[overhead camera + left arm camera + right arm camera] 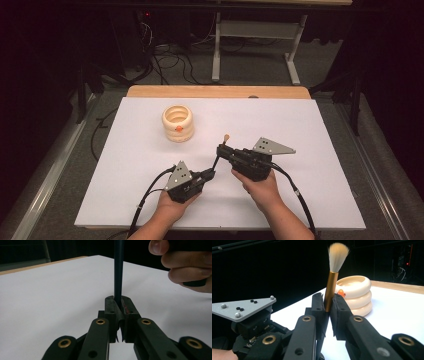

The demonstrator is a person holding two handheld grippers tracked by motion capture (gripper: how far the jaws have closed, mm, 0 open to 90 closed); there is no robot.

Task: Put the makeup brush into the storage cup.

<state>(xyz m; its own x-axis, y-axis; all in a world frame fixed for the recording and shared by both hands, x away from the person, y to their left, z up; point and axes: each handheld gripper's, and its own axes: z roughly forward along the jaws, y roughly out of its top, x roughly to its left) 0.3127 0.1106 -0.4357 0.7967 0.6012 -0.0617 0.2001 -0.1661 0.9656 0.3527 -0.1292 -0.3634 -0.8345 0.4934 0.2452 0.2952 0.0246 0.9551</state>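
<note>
A brush with a pale bristle tuft [336, 257], a gold ferrule and a dark handle [118, 270] stands tilted between both grippers above the white tabletop. My left gripper [212, 174] is shut on the lower end of the handle, which rises from between its jaws [119, 305]. My right gripper [222, 149] is shut on the brush at the ferrule [327, 302], with the tuft sticking up past its jaws. A cream ringed pot [177, 123] with a small orange mark on its side stands upright farther back on the left, also visible as the pot [357, 293] behind the brush.
The white board [300, 130] covers the table, with a wooden edge [220, 91] at the far side. Cables and a metal stand frame [260, 45] lie on the floor beyond. The hand on the right gripper [185, 262] is close above the left gripper.
</note>
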